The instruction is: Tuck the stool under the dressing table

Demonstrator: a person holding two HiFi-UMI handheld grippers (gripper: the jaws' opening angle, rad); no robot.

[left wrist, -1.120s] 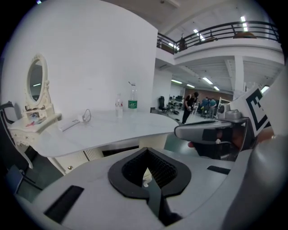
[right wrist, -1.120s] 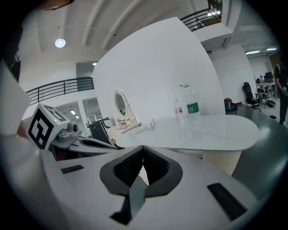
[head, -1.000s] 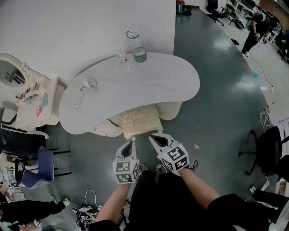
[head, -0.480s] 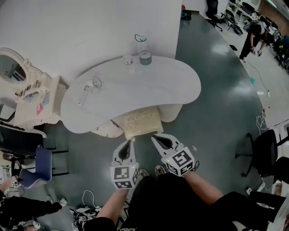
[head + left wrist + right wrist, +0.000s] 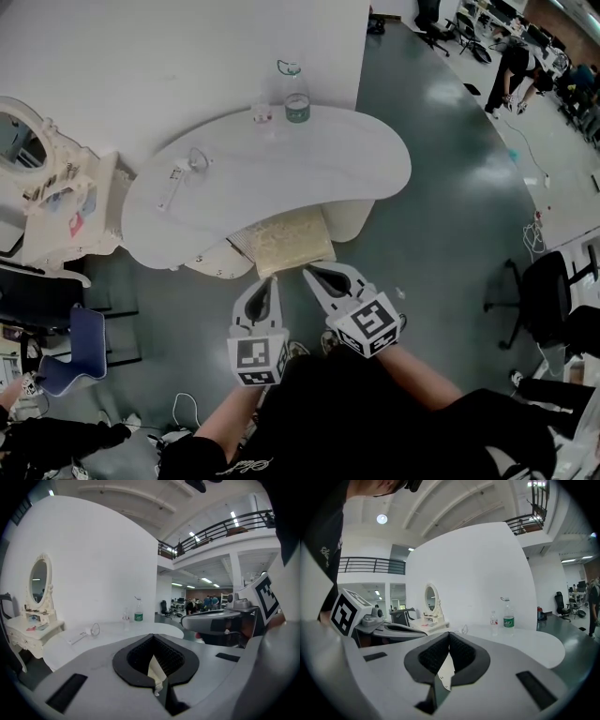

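The stool (image 5: 286, 239), with a cream patterned cushion, stands pushed partly under the white curved table (image 5: 356, 159); only its front half shows. My left gripper (image 5: 269, 283) and right gripper (image 5: 309, 273) hover side by side just in front of the cushion's front edge, above the floor. Both are shut with nothing between the jaws. In the left gripper view the left gripper (image 5: 154, 660) points over the tabletop (image 5: 117, 632). The right gripper (image 5: 449, 656) also faces the table (image 5: 534, 641). The stool is hidden in both gripper views.
A tall green-labelled bottle (image 5: 296, 94), a small bottle (image 5: 260, 112) and a white handheld device (image 5: 172, 192) lie on the table. An ornate mirror stand (image 5: 52, 187) is at left, a blue chair (image 5: 80, 347) below it, a black office chair (image 5: 548, 300) at right.
Both grippers have risen toward the camera and stay shut. The stool has not moved.
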